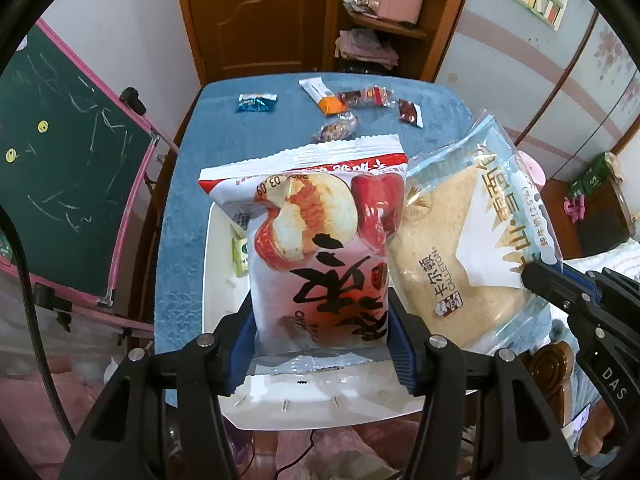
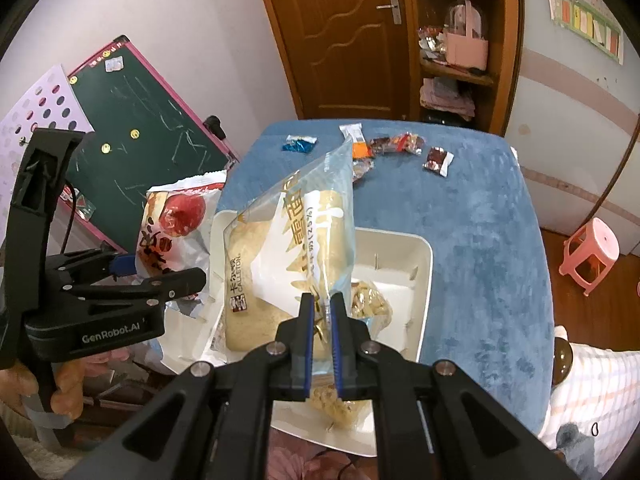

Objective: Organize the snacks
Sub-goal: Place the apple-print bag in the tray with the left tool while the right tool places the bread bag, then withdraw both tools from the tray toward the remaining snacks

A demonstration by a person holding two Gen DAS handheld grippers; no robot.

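Observation:
My left gripper (image 1: 322,320) is shut on a red-and-white apple-print snack bag (image 1: 320,248), held upright above the white tray (image 1: 216,280). My right gripper (image 2: 322,312) is shut on the edge of a pale blue Calleton bread bag (image 2: 280,248), held above the same tray (image 2: 420,280); that bag shows at the right in the left wrist view (image 1: 472,248). The apple bag also shows in the right wrist view (image 2: 176,224), left of the tray. Another clear snack pack (image 2: 368,304) lies in the tray under the bread bag.
Several small wrapped snacks (image 1: 344,104) and a blue packet (image 1: 256,103) lie at the far end of the blue-covered table (image 2: 480,240). A green chalkboard (image 1: 60,152) stands left. A pink stool (image 2: 592,252) stands right. A small green packet (image 1: 240,252) lies in the tray.

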